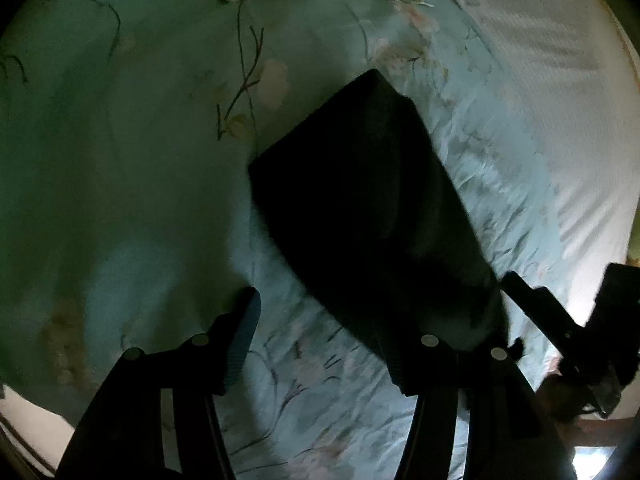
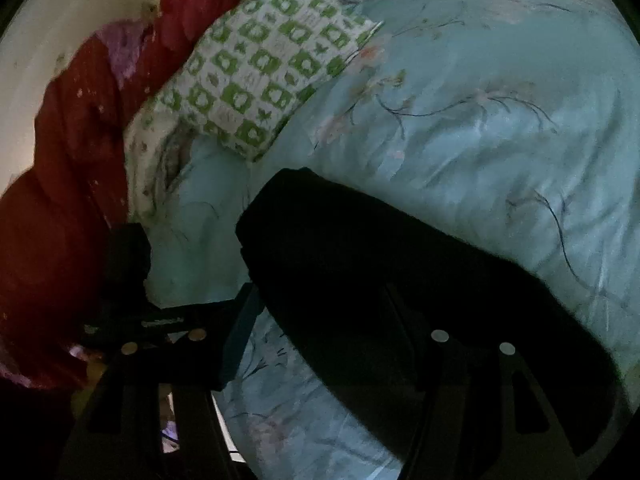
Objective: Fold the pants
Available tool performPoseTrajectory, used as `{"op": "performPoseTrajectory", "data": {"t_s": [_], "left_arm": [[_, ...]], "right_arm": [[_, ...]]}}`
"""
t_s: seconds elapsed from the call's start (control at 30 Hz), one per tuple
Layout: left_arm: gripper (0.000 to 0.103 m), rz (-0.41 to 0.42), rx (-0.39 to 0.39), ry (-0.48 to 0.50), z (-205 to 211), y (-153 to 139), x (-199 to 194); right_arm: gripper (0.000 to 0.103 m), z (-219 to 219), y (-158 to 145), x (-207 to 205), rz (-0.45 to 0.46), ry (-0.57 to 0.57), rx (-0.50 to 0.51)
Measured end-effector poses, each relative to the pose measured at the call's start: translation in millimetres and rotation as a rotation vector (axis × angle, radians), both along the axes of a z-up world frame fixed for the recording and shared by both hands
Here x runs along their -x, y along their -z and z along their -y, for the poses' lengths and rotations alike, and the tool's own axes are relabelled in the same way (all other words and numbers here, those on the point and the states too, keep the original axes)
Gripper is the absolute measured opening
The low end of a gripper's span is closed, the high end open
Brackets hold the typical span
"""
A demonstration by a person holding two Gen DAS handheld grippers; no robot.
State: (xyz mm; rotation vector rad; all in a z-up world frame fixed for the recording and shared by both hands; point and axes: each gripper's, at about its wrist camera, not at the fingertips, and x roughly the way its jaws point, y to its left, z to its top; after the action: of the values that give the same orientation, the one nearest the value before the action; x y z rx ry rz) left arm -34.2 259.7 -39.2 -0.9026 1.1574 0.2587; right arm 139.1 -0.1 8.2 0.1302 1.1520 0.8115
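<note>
Centrally on the bed, the black pants (image 1: 360, 208) lie folded into a compact dark block on the pale blue floral bedsheet (image 1: 140, 160). Both tools sit at the block's near edge. The left hand-held gripper (image 1: 324, 340) has its fingers spread apart, its right finger at the fabric edge. The right hand-held gripper (image 2: 332, 344) is likewise spread wide, its right finger over the dark cloth. A green-and-white patterned pillow (image 2: 260, 76) rests beyond, beside a red quilt (image 2: 72, 152).
</note>
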Motion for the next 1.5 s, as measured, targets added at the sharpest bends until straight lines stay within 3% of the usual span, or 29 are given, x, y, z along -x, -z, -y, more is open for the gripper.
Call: {"op": "performPoseTrajectory", "data": {"t_s": [0.3,0.6,0.7,0.87,0.9,1.03,1.13,1.23,1.37,1.5], "left_arm": [[0.065,-0.004,0.103,-0.075,-10.4,16.7,-13.5],[0.067,-0.014,0.123,-0.122,-10.5,22.4,-22.0],[0.067,-0.005,0.141,-0.143,-11.6,24.8,-22.7],[0.065,0.005,0.157,-0.18,-12.4,30.2,-24.2],[0.062,0.002,0.145,-0.18,-11.3,29.5,-25.7],[0.03,-0.019,0.071,-0.154,-8.5,24.6,-30.0],[0.018,-0.006,0.074,-0.147,-12.1,21.7,-30.8],[0.013,0.011,0.048,-0.12,-10.5,10.7,-31.9],[0.011,0.03,-0.043,-0.051,2.9,-18.7,-38.4],[0.011,0.109,-0.118,0.03,24.9,-57.5,-44.6]], "right_arm": [[0.063,-32.2,5.2,-51.9,0.014,-0.106,0.068],[0.063,-84.5,30.1,-97.0,-0.01,-0.268,0.146],[0.063,-104.4,38.4,-100.3,0.022,-0.338,0.194],[0.051,-135.3,53.1,-96.9,-0.006,-0.485,0.228],[0.05,-139.4,55.4,-96.0,-0.01,-0.503,0.233],[0.038,-148.6,62.6,-95.2,-0.034,-0.51,0.217],[0.029,-139.2,60.9,-96.1,-0.047,-0.475,0.183],[0.023,-125.2,50.0,-93.7,-0.05,-0.441,0.136],[0.022,-104.5,24.2,-84.4,-0.007,-0.4,0.076],[0.021,-77.0,-2.7,-78.7,0.028,-0.341,0.007]]}}
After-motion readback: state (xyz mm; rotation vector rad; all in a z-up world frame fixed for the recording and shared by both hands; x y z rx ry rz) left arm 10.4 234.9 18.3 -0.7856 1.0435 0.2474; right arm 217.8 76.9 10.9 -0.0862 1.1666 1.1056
